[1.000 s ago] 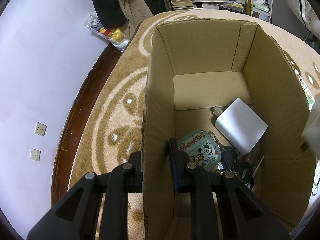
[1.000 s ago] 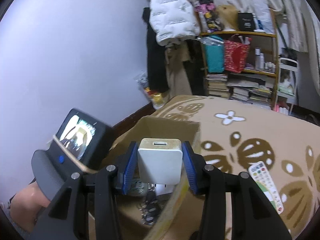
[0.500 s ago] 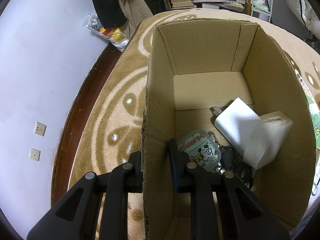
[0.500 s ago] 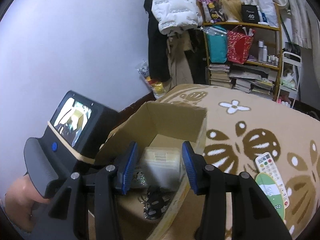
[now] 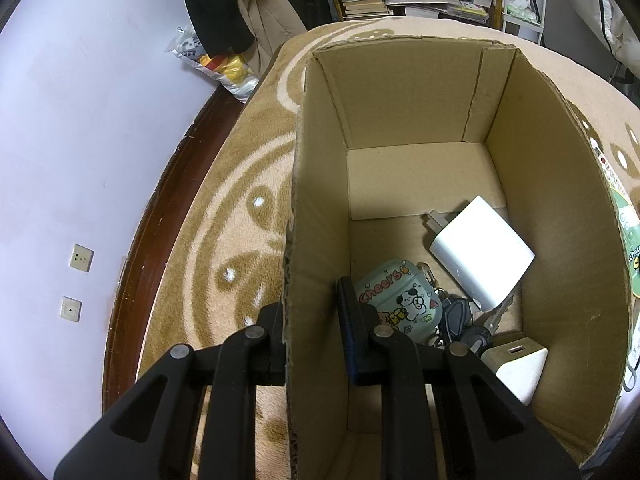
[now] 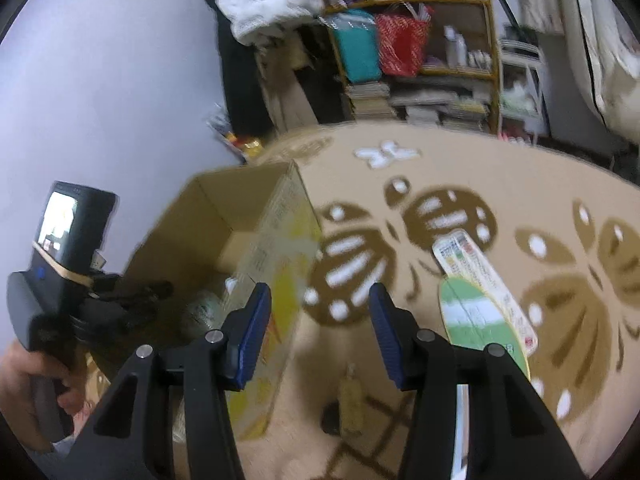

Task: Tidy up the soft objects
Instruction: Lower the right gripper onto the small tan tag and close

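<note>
Jaws of the left gripper (image 5: 310,330) clamped on the near-left wall of the cardboard box (image 5: 552,208), one finger outside over the patterned brown rug (image 5: 224,216), one inside; judged a steadying hold, keeping the box upright and its mouth open for drops. Just right of the inner finger, on the box floor: a pastel earbud case (image 5: 394,298) printed "Cheers", touching a bunch of dark keys (image 5: 460,322) beyond it. Further right and nearer the bottom edge, a white charger block (image 5: 518,364) with a visible port, lying tilted against the near wall, probably dropped in loosely rather than placed. Beyond the keys, a larger white plug adapter (image 5: 482,250) resting askew on the floor flap. Jaws of the right gripper (image 6: 316,328) apart and empty, having just been opening, nothing between the pads; hanging outside the box, whose printed outer wall sits just left of the left pad. Ahead and right of these jaws, on the rug, a remote control (image 6: 486,280) and a green striped flat item (image 6: 476,320) overlapping it, likely next candidates. Below the jaws, a small yellowish object, too blurred to name. Far off, a cluttered bookshelf (image 6: 420,60).
</note>
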Tool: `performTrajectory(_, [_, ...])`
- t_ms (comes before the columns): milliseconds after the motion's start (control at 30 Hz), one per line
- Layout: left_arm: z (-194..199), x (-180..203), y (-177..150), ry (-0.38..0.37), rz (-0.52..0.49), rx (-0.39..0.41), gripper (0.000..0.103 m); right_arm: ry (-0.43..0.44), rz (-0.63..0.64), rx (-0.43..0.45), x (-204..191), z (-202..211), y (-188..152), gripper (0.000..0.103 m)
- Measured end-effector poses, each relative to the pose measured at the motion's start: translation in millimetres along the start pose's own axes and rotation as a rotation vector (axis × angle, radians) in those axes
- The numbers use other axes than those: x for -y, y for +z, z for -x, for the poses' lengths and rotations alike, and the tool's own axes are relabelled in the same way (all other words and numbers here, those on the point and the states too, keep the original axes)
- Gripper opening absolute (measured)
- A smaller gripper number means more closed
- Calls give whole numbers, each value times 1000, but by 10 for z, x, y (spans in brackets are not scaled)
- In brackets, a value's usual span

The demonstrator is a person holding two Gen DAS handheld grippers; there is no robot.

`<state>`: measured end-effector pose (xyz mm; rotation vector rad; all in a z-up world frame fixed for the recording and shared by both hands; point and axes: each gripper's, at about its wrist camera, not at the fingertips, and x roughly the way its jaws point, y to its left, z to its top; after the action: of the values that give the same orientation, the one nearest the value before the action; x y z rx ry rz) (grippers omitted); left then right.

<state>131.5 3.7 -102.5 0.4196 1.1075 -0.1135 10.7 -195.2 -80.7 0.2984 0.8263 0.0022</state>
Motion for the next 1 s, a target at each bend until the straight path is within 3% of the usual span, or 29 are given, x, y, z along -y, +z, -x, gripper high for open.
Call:
performTrajectory(200, [0,0,-2,0,0,0,19,-23,-14,-114,71,-187,-221,52])
performTrajectory(400, [1,-1,0,0,1,-1,20,-43,-23,-232,153,-420,-403,38])
performTrajectory(500, [1,-1,0,0,0,0,20,-34,-43,-290,204,-515,-458,15])
performTrajectory(633, [0,-1,0,-1,2,-1,20,-76,-15,-264,200,-490,-440,4])
performTrajectory(1000, [-9,3,-6,2,-2,-3,20,-72,17,-121,87,-219,-261,4])
